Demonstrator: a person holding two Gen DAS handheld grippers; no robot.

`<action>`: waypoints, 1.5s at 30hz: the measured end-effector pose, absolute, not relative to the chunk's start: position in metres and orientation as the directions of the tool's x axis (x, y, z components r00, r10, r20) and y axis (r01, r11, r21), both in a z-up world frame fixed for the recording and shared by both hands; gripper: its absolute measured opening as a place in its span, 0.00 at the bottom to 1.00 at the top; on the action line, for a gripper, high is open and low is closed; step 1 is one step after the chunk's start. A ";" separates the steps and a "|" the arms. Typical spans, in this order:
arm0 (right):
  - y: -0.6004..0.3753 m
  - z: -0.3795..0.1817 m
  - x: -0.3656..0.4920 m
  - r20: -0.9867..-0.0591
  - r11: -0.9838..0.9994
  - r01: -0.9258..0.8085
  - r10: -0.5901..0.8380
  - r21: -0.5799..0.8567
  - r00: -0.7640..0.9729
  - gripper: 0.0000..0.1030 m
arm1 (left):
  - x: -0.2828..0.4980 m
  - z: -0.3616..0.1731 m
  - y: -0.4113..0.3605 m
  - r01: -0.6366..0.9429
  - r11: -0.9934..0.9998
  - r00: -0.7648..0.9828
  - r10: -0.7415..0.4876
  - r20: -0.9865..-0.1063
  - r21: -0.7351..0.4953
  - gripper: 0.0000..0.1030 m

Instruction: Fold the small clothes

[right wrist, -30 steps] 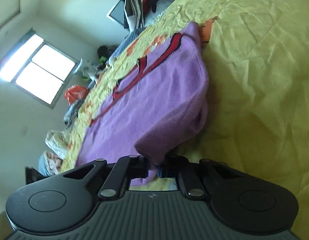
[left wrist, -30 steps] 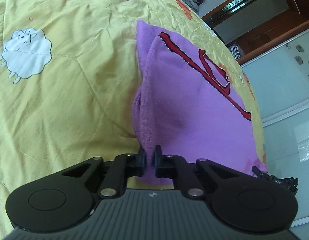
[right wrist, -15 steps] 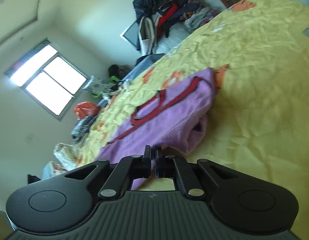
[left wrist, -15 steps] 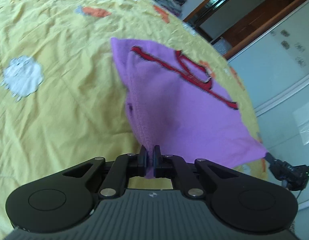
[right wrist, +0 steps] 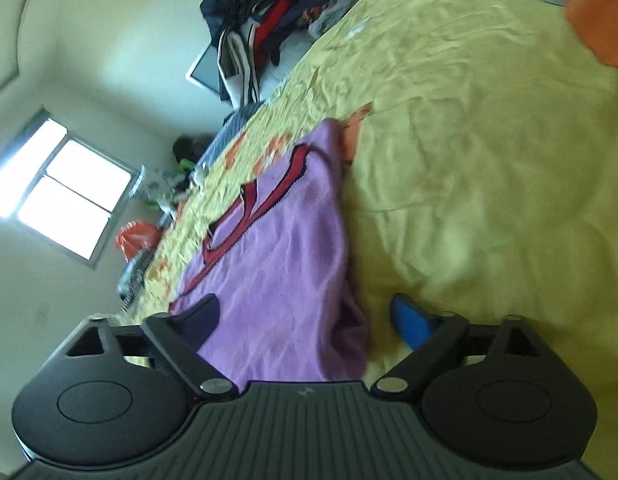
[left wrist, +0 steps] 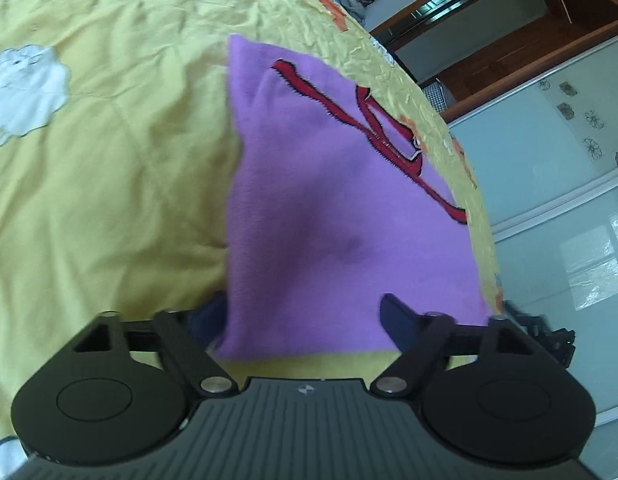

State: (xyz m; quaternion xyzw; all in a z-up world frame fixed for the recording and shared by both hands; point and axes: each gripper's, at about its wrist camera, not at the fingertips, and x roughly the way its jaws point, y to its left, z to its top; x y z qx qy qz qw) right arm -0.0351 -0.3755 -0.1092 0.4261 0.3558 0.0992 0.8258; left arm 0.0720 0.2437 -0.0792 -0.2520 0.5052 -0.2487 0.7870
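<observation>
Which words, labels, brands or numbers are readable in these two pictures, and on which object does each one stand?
No text can be read.
purple garment: red stitched strokes that may be letters, cut off by the fold, not readable.
left gripper and right gripper: a small pale logo mark on each body, no letters.
yellow bedspread: only pictures, no words.

Left claw [left wrist: 305, 318], right claw [right wrist: 311, 316]: jaws opening.

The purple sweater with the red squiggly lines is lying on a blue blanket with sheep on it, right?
Not quite: the blanket is yellow, not blue. The left wrist view shows it, with a white sheep stitched on. The rest holds: the purple sweater with red lines lies on it.
</observation>
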 end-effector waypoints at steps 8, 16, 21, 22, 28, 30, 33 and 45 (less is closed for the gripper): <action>-0.370 -0.117 -0.041 -0.444 0.523 0.159 0.481 0.837 0.756 0.06 | 0.079 -0.085 0.231 0.123 0.768 0.357 -0.625 -0.695 -0.628 0.06; -0.368 -0.081 -0.049 -0.293 0.438 0.059 0.490 0.897 0.821 0.05 | 0.061 -0.047 0.247 0.169 0.723 0.442 -0.663 -0.604 -0.669 0.05; -0.368 -0.072 -0.069 -0.248 0.423 0.027 0.478 0.906 0.843 0.04 | 0.050 -0.041 0.247 0.191 0.724 0.437 -0.667 -0.603 -0.663 0.05; -0.369 -0.071 -0.074 -0.251 0.430 0.027 0.473 0.903 0.844 0.04 | 0.047 -0.043 0.248 0.186 0.726 0.437 -0.664 -0.606 -0.662 0.05; -0.378 -0.091 -0.104 -0.339 0.465 0.107 0.452 0.879 0.825 0.04 | 0.036 -0.075 0.261 0.130 0.751 0.385 -0.640 -0.665 -0.648 0.06; -0.378 -0.105 -0.110 -0.407 0.501 0.146 0.464 0.853 0.787 0.05 | 0.034 -0.088 0.266 0.109 0.782 0.364 -0.605 -0.708 -0.613 0.06; -0.380 -0.096 -0.119 -0.567 0.666 0.221 0.360 0.712 0.741 0.12 | 0.032 -0.085 0.286 0.082 0.800 0.381 -0.576 -0.723 -0.594 0.08; -0.281 -0.046 0.016 -0.643 0.981 -0.011 0.134 0.192 0.755 0.28 | 0.068 -0.013 0.167 0.200 0.947 0.615 -0.320 -0.721 -0.250 0.59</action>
